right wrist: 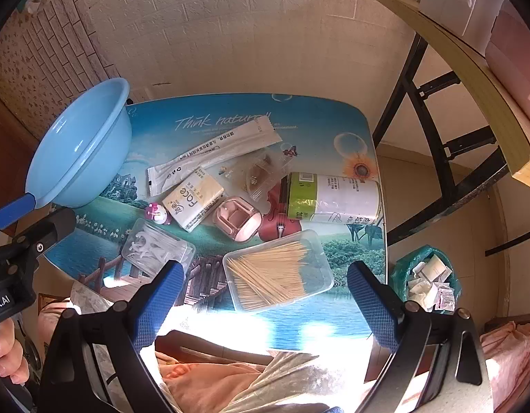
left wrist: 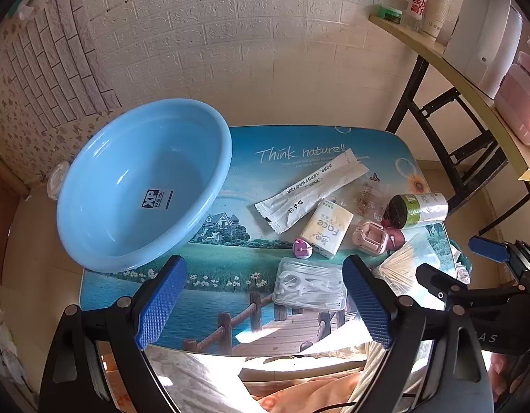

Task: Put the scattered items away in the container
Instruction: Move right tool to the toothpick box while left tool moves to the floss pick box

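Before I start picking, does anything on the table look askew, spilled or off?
Yes. The light blue plastic basin sits tilted, overhanging the table's left edge, and looks empty. The white roll with the green label lies on its side near the right edge. Nothing looks spilled.

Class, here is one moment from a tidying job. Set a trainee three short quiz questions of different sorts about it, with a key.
1. True or false: the light blue plastic basin already holds some items.
2. Which lies nearest the right tool? A) the clear plastic tray of wooden toothpicks B) the long white sachet C) the yellow and white tissue pack
3. Fill in: both the left tool and the right tool are ____ and hold nothing.

Key: 1 false, only a label shows inside; 2 A; 3 open.
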The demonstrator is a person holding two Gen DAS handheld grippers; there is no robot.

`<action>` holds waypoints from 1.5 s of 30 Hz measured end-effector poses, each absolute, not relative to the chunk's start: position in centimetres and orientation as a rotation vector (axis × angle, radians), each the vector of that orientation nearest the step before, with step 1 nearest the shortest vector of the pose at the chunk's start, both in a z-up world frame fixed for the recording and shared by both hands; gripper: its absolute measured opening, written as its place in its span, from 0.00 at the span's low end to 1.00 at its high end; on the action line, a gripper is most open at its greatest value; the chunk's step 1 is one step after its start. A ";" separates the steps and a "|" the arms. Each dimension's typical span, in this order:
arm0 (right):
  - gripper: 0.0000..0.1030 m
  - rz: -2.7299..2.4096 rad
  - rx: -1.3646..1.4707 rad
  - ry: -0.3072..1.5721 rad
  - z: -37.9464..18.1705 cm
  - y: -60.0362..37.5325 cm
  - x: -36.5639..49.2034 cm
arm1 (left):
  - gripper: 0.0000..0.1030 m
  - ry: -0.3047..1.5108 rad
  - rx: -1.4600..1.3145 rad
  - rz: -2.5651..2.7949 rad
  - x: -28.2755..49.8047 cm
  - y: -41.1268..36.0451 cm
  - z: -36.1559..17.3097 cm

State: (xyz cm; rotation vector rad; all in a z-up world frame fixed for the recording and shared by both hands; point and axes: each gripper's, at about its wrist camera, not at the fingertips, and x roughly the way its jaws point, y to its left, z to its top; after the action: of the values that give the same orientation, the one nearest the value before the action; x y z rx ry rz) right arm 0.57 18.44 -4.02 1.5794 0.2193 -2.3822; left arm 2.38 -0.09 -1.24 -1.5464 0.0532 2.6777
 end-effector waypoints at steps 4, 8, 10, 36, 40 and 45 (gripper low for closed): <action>0.94 -2.383 1.586 0.222 -4.2 18.7 0.3 | 0.89 0.104 -1.524 2.668 2.4 0.6 -1.3; 0.94 -2.365 1.603 0.232 -4.7 18.7 0.1 | 0.89 0.141 -1.520 2.657 2.4 0.9 -1.5; 0.94 -2.359 1.610 0.240 -5.0 18.8 0.1 | 0.89 0.148 -1.517 2.651 2.4 1.0 -1.6; 0.94 -2.276 1.595 0.408 -9.0 18.7 -0.7 | 0.90 0.328 -1.581 2.474 1.1 3.1 -7.8; 0.94 -2.237 1.603 0.447 -9.7 18.8 -0.7 | 0.90 0.377 -1.578 2.423 1.3 3.5 -9.1; 0.94 -2.204 1.596 0.485 -10.5 18.4 -0.7 | 0.90 0.397 -1.576 2.374 1.6 4.1 -10.1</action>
State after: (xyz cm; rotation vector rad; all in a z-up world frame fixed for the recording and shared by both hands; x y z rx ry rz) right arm -0.68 18.37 -10.48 1.5961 0.4847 -2.2041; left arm 1.57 4.14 -10.12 -1.5757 0.3973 2.3742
